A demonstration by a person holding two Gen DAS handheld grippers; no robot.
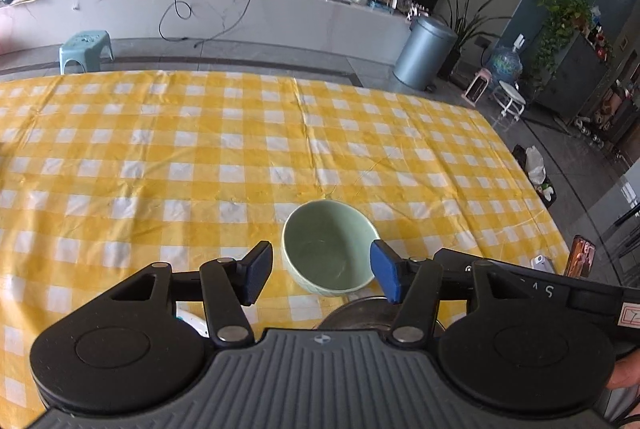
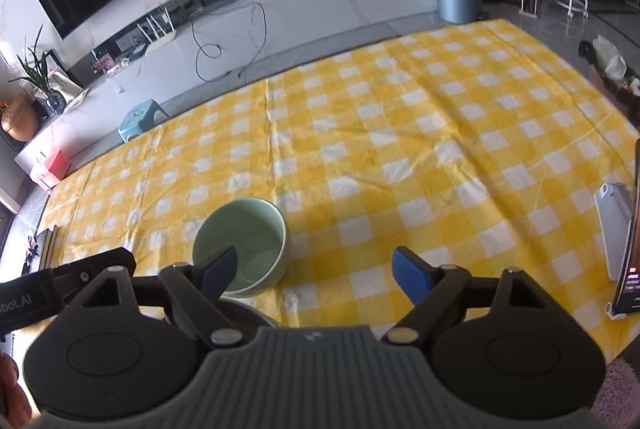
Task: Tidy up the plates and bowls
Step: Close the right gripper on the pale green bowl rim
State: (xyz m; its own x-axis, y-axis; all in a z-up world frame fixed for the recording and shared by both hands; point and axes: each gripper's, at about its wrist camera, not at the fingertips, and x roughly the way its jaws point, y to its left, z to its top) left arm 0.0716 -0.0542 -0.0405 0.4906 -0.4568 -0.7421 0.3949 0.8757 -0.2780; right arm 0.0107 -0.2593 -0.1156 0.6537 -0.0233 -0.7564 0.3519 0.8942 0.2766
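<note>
Left gripper (image 1: 322, 271) jaws spread, empty; right gripper (image 2: 316, 271) jaws spread wide, empty.

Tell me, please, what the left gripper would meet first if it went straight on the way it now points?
Most likely the green bowl: it sits directly ahead, framed between the open fingers of the left gripper, which touch nothing. Depth is hard to judge, and a metal bowl shows just below it.

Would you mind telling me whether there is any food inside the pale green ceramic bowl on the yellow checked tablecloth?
No, the pale green ceramic bowl stands upright and empty, with its bare inner bottom showing.
</note>
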